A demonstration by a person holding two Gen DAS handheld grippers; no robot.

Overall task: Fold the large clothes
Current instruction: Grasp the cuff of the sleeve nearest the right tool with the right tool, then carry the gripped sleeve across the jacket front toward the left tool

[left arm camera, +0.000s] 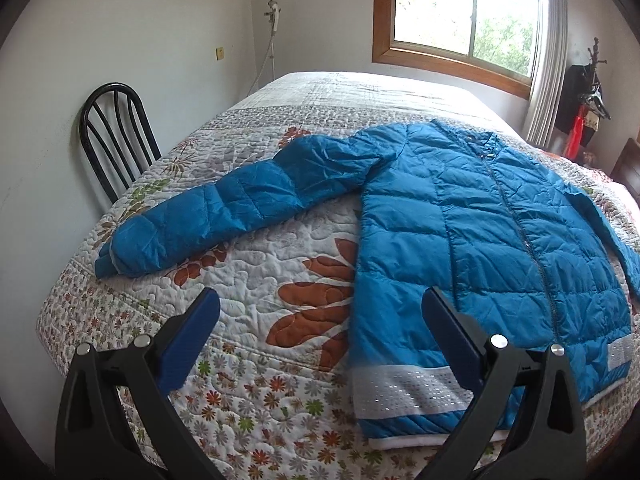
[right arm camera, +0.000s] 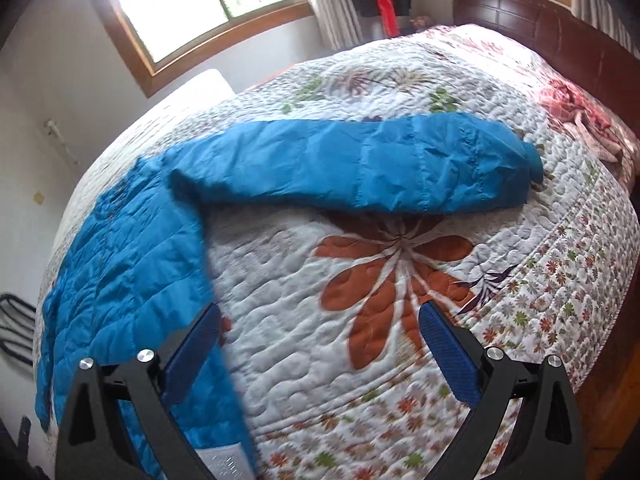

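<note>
A blue quilted jacket (left arm camera: 492, 232) lies flat and zipped on the floral quilt of the bed (left arm camera: 256, 280), with a white band along its hem. Its left sleeve (left arm camera: 224, 216) stretches out toward the bed's left edge. My left gripper (left arm camera: 320, 304) hovers open above the quilt, just left of the jacket's lower corner, holding nothing. In the right wrist view the jacket body (right arm camera: 128, 264) sits at the left and its other sleeve (right arm camera: 360, 168) reaches right across the quilt. My right gripper (right arm camera: 320, 320) is open above the bare quilt (right arm camera: 560, 216), its left finger over the jacket's side edge.
A black metal chair (left arm camera: 116, 140) stands against the wall left of the bed. A window (left arm camera: 464, 12) with a curtain is behind the bed. A dark wooden headboard (right arm camera: 560, 28) and a crumpled pink cloth (right arm camera: 588, 120) are at the bed's right end. Clothes hang on a rack (left arm camera: 584, 100).
</note>
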